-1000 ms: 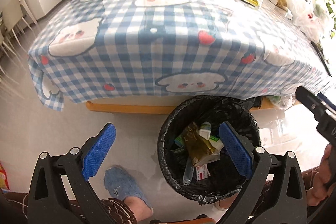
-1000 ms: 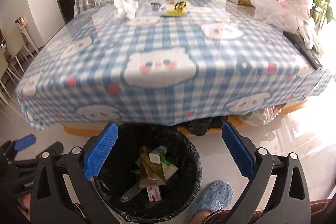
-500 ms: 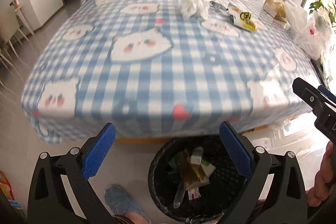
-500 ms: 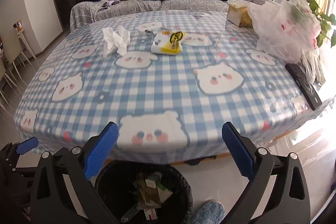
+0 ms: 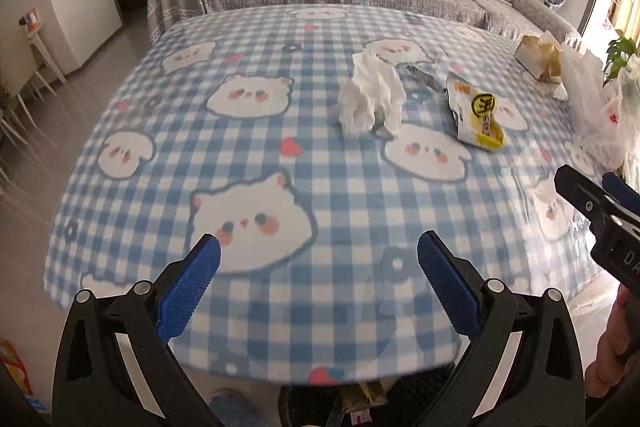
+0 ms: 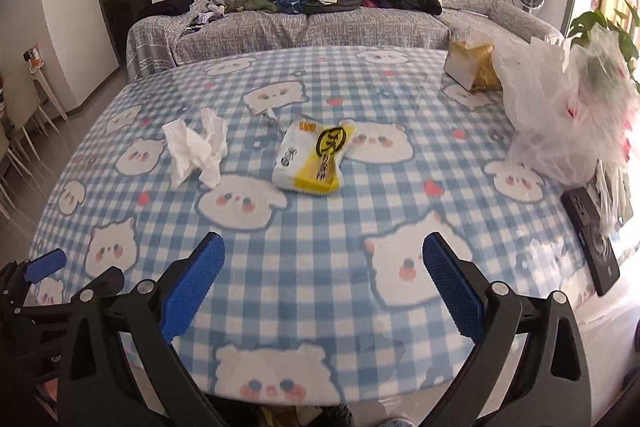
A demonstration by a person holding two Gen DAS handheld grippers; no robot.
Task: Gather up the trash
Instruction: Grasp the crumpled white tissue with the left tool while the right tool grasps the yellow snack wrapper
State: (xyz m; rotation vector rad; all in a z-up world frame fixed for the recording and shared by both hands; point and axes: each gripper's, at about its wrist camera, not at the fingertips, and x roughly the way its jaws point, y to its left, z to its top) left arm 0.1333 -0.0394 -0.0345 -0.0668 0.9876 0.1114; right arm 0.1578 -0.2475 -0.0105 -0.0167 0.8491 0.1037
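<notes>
A crumpled white tissue (image 5: 370, 95) (image 6: 198, 151) lies mid-table on the blue checked cloth (image 5: 248, 163). Right of it is a yellow and white snack wrapper (image 5: 476, 111) (image 6: 316, 157), with a small silvery scrap (image 5: 424, 77) just behind. My left gripper (image 5: 318, 283) hovers open and empty above the table's near edge. My right gripper (image 6: 324, 281) is also open and empty, well short of the wrapper. A sliver of the black trash bin (image 5: 360, 401) shows below the table edge, with rubbish in it.
White plastic bags (image 6: 560, 107) and a gold and white tissue box (image 6: 472, 67) crowd the table's right side. A black power strip (image 6: 592, 239) lies at its right edge. A grey sofa (image 6: 320, 19) piled with clothes stands behind. A person's hand (image 5: 612, 351) holds the other gripper.
Both grippers have risen from over the trash bin to above the table top. The bin has dropped nearly out of view, and the tissue and wrapper now lie ahead. Both stayed open.
</notes>
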